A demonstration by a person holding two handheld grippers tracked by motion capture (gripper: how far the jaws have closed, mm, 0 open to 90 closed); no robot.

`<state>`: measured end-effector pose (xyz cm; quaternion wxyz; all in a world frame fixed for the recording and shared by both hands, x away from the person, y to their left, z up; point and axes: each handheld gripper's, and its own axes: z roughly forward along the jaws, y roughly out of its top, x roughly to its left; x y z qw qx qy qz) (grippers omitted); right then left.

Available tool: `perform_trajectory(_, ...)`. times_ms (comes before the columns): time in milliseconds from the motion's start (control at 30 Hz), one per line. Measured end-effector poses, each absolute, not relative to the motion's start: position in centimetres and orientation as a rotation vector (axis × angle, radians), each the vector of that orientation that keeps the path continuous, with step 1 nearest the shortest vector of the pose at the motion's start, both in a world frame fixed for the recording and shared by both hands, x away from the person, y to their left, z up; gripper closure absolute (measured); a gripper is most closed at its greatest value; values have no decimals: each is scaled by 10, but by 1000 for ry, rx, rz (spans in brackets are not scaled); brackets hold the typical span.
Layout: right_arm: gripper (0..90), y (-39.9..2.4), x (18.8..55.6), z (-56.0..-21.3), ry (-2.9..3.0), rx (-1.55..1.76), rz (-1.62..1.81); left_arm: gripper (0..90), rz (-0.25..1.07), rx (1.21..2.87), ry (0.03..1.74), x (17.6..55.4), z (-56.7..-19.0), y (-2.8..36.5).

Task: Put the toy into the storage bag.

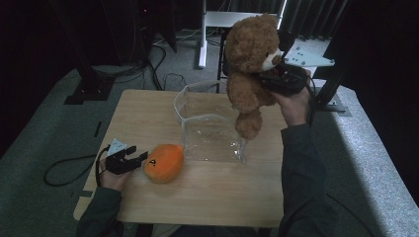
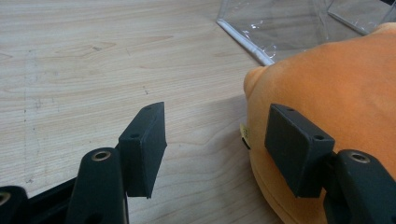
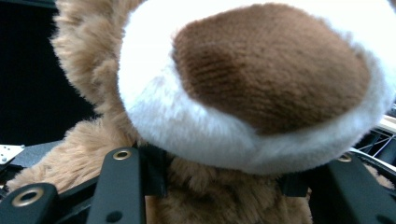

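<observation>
Teddy bear (image 1: 252,64) hangs above the clear plastic bag (image 1: 207,126) on the table (image 1: 143,111), clamped at its neck by the right gripper (image 1: 276,79). Left gripper (image 1: 132,159) rests with jaws apart beside the orange plush toy (image 1: 164,162), one pad touching it.

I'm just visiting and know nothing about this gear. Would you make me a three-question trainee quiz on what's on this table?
1. True or false: the right gripper holds the fluffy brown teddy bear in the air above the clear plastic bag.
2. Which is nearest the left gripper? A) brown teddy bear B) round orange plush toy C) clear plastic bag
3. Fill in: the left gripper's jaws are ____, with one pad against the orange toy.

Key: 1 true. 2 B. 3 open.
</observation>
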<state>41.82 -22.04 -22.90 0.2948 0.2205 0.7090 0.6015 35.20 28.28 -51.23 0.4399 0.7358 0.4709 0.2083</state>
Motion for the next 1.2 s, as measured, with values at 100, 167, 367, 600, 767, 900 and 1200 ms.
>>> perform_trajectory(100,473,-216,420,-228,1891,576,1604,392,516,1828,1169,352,-512,283)
perform_trajectory(167,473,-213,420,-228,1892,567,1603,392,516,1829,1169,352,-512,283)
perform_trajectory(367,473,-205,424,-227,1904,562,1606,392,517,1827,1169,352,-512,283)
perform_trajectory(600,473,-199,427,-226,1921,554,1590,391,517,1828,1169,352,-512,284)
perform_trajectory(767,473,-196,427,-224,1912,543,1601,391,522,1820,1173,351,-512,285)
perform_trajectory(900,473,-194,427,-223,1916,531,1606,390,520,1814,1179,351,-512,286)
perform_trajectory(1200,472,-185,431,-222,1926,524,1598,390,519,1809,1181,351,-512,287)
